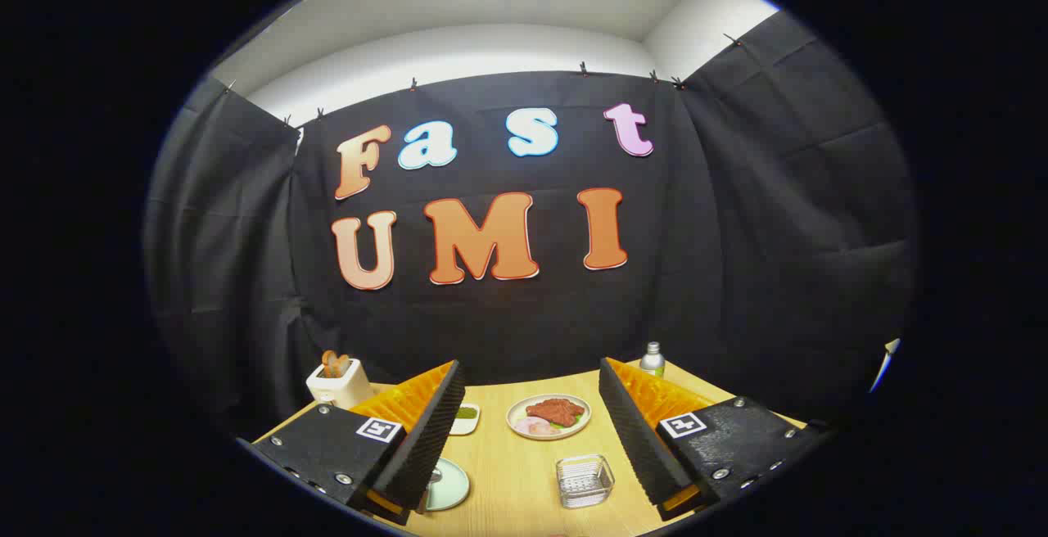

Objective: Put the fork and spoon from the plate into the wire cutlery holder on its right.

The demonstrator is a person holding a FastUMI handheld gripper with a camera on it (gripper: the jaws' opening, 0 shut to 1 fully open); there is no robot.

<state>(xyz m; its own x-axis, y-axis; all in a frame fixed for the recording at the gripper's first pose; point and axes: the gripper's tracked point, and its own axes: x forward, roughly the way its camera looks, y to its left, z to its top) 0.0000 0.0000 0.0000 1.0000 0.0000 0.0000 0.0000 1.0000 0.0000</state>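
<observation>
we hold the gripper (528, 430) spread and empty above the table (508, 455); fork and spoon unseen, so we risk grabbing blind.

pale wooden table (508, 471), white toaster (340, 384)

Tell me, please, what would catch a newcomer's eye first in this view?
Probably the open gripper, its ridged black fingers spread wide over the wooden table. Between and beyond them sits a plate of food, with a small clear glass dish nearer, close to the right finger. Beyond the left finger stands a white toaster.
</observation>
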